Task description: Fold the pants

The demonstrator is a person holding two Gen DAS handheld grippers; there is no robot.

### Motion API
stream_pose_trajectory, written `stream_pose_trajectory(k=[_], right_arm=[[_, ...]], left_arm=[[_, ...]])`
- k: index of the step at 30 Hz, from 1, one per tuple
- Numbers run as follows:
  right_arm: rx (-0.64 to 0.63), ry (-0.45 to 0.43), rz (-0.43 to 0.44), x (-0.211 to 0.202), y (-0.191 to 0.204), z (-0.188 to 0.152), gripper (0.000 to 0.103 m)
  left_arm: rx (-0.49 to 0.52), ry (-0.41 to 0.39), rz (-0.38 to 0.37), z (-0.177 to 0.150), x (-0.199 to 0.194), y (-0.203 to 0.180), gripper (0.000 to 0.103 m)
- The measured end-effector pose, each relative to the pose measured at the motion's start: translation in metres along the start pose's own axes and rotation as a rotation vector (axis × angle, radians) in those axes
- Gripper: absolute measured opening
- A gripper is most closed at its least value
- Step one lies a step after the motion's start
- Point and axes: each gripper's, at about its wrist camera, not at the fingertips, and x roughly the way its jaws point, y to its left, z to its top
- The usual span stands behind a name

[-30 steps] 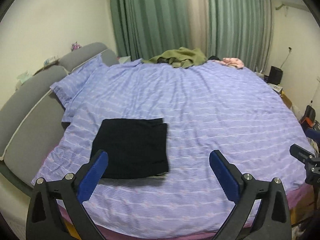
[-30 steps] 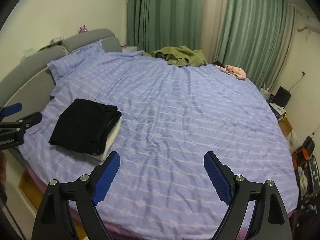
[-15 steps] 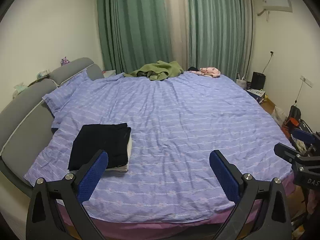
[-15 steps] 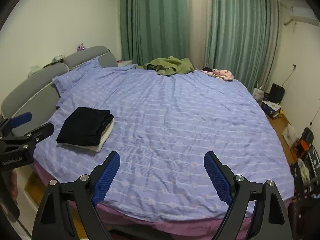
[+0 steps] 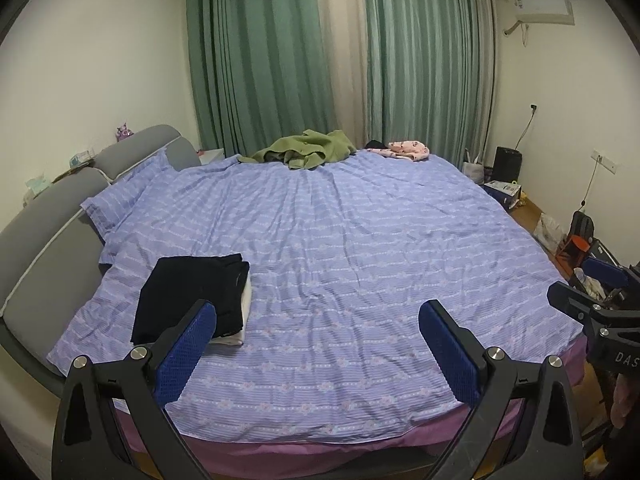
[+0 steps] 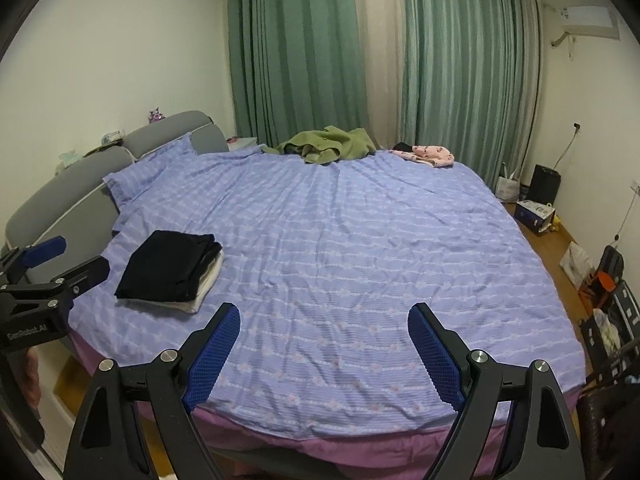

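Observation:
Folded black pants [image 5: 192,292] lie on top of a folded white garment [image 5: 242,312] near the left front of the purple striped bed [image 5: 360,240]. The stack also shows in the right wrist view [image 6: 168,268]. My left gripper [image 5: 316,320] is open and empty, held back above the bed's front edge, to the right of the stack. My right gripper [image 6: 324,324] is open and empty, over the bed's front edge, well right of the stack. Each gripper shows at the other view's side edge.
A green garment [image 5: 308,152] and a pink garment [image 5: 404,150] lie at the bed's far edge by the green curtains [image 5: 280,52]. A grey headboard [image 5: 48,216] runs along the left. Bags and boxes [image 5: 504,190] stand on the floor at right.
Both grippers have pulled back and risen away from the bed, so the folded stack looks smaller and farther. Both stayed open and empty.

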Motion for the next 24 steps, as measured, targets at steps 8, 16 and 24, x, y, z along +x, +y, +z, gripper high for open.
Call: stream_pose_trajectory(k=[8, 16, 24], right_arm=[[0.021, -0.014, -0.003, -0.004, -0.004, 0.002, 0.087], [0.026, -0.019, -0.016, -0.007, -0.006, 0.002, 0.087], [0.036, -0.014, -0.021, -0.007, -0.005, -0.001, 0.087]], left_arm=[[0.002, -0.003, -0.007, 0.004, -0.001, -0.006, 0.103], [-0.008, 0.020, -0.037, 0.005, 0.000, -0.010, 0.103], [0.016, 0.024, -0.041, 0.002, -0.002, -0.016, 0.103]])
